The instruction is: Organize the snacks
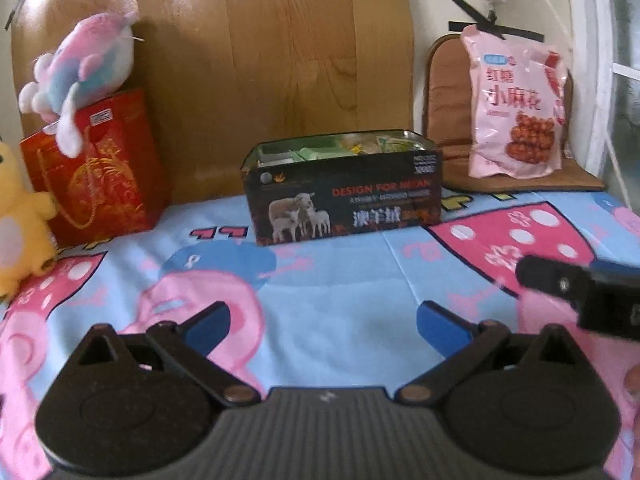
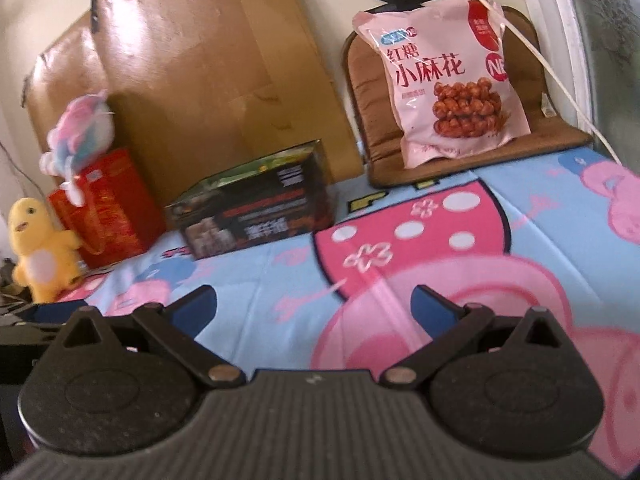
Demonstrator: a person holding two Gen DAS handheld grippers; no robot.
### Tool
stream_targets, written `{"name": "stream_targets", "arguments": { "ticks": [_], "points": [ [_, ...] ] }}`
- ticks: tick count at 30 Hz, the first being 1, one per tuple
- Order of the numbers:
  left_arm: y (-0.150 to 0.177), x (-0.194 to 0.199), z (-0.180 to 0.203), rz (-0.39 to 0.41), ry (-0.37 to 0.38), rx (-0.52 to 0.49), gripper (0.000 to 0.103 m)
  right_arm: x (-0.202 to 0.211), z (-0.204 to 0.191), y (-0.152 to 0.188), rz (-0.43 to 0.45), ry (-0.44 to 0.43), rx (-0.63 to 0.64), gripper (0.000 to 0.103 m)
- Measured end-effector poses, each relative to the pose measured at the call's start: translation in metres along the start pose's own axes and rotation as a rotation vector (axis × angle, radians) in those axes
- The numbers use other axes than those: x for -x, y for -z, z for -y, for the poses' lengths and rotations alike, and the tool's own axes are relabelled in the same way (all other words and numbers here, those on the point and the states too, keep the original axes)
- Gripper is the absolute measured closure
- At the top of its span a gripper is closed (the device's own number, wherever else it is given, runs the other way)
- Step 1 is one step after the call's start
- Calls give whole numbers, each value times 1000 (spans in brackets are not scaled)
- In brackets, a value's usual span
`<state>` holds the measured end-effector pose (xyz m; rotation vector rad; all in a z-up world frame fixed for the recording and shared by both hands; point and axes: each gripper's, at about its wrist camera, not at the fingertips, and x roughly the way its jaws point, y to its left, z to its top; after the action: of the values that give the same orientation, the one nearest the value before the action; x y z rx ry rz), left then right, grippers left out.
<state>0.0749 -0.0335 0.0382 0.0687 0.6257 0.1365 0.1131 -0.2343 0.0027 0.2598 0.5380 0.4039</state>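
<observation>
At ten o'clock in the left wrist view, a red gift bag (image 1: 96,168) is seen against the brown board, with a pink and blue plush (image 1: 84,68) perched on its top and a yellow plush (image 1: 20,216) touching its left side. None of these appears to belong to the snacks.

At twelve o'clock, a dark tin with a sheep picture (image 1: 344,192) is set on the cartoon-printed sheet (image 1: 340,280), its lid off. Small green and yellow packets (image 1: 352,146) are seen inside it, reaching close to the rim, so part of the sorting is judged to be done already. Their number cannot be told.

At two o'clock, a large pink snack bag (image 1: 516,108) is propped upright on a brown cushion (image 1: 452,76), well apart from the tin. It is judged to be what is left to handle, though whether it is meant for the tin cannot be told. No loose snacks are seen on the sheet between the tin and the cameras.

The left gripper (image 1: 322,322) is held low over the sheet with its jaws spread wide and nothing between them. The right gripper (image 2: 314,306) is held likewise, jaws apart and empty, the pink snack bag at one o'clock from it and the tin at eleven. Neither bag nor tin is touched by either gripper.
</observation>
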Motion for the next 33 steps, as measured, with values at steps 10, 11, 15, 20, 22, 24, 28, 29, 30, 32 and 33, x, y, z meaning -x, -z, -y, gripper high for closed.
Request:
{"name": "stream_targets", "arguments": {
  "ticks": [10,11,15,20,22,24,28,29,30,32,33],
  "points": [
    [-6,-59,-17,8,-74,131,0,-62,6,-21,74,3,20,0],
    [-6,-59,-20,9,-68,143,0,-60,9,-21,76,0,4,0],
    [-4,-61,-21,-14,-65,143,0,-61,7,-20,45,1,0,0],
    [-3,-61,-20,-16,-58,125,0,-63,4,-19,31,-1,16,0],
    [-2,-60,-20,-13,-54,121,0,-65,6,-19,28,-6,5,0],
    [-2,-59,-18,-10,-50,113,0,-65,6,-19,26,-7,2,0],
    [-1,-57,-16,-7,-40,100,0,-65,6,-19,25,-11,0,0],
    [-1,-57,-16,-6,-39,100,0,-65,6,-19,25,-11,-2,0],
    [-1,-57,-16,-6,-38,101,0,-65,7,-19,25,-11,-4,0],
    [-1,-58,-17,-10,-35,105,0,-65,7,-19,26,-12,-6,0],
    [-1,-58,-17,-11,-34,106,0,-64,7,-19,27,-11,-7,0]
  ]
}}
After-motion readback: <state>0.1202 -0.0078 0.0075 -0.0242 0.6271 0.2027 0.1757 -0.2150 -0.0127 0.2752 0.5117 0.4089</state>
